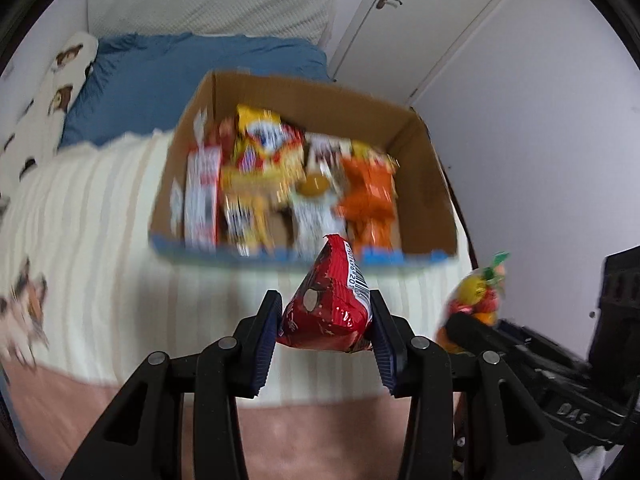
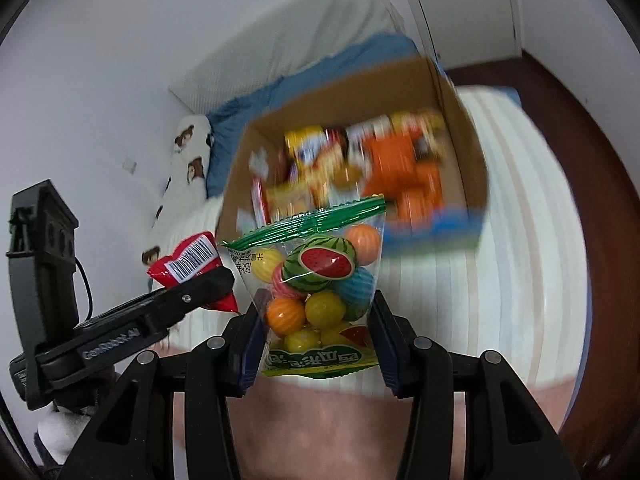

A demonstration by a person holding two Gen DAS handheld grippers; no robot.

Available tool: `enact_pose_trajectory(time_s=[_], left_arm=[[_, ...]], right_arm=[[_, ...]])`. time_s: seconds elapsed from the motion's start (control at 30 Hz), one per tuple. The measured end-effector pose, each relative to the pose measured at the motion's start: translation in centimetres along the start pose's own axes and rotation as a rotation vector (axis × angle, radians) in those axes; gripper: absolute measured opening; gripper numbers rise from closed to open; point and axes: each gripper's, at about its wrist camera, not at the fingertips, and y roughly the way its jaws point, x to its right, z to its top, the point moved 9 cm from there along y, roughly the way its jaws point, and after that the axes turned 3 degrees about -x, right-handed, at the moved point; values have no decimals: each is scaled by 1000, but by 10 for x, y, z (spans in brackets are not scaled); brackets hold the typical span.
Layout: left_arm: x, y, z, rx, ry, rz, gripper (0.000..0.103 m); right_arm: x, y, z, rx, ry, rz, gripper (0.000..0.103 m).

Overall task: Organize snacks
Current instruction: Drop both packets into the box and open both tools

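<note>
My left gripper (image 1: 325, 306) is shut on a red snack packet (image 1: 329, 312) with a barcode, held in the air short of an open cardboard box (image 1: 304, 96) on the bed. The box holds several snack packs, among them an orange one (image 1: 370, 196) and a yellow one (image 1: 256, 148). My right gripper (image 2: 316, 308) is shut on a clear bag of fruit-shaped gum balls (image 2: 320, 284) with a green top seal. The box (image 2: 344, 92) lies ahead of it. The left gripper with its red packet (image 2: 192, 264) shows at the left of the right wrist view.
The box sits on a cream striped blanket (image 1: 100, 216) over a bed with a blue sheet (image 1: 160, 76) and a bear-print pillow (image 1: 52, 92). A white door (image 1: 420, 12) and wall stand to the right. Dark wood floor (image 2: 580, 120) shows beyond the bed.
</note>
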Motion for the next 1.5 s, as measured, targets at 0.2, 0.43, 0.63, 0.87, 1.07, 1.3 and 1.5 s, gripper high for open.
enact_pose_trajectory(time_s=[0.2, 0.43, 0.63, 0.87, 1.07, 1.3, 1.5], left_arm=[[-15, 38, 90, -69, -25, 35, 40], [-42, 107, 158, -195, -56, 63, 40], [-54, 139, 187, -252, -63, 74, 40], [-62, 165, 191, -312, -84, 51, 41], [-65, 174, 187, -313, -81, 83, 53], [-65, 168, 181, -288, -69, 97, 94], [-58, 157, 173, -273, -33, 126, 94]], right_arm=[[-13, 45, 109, 0, -30, -53, 51], [-3, 110, 186, -62, -22, -124, 51], [13, 156, 212, -119, -11, -155, 51], [29, 197, 227, -166, 2, -164, 51], [42, 211, 231, -205, -23, -247, 100], [51, 197, 226, -212, -47, -299, 100], [59, 188, 213, -212, -47, -332, 102]])
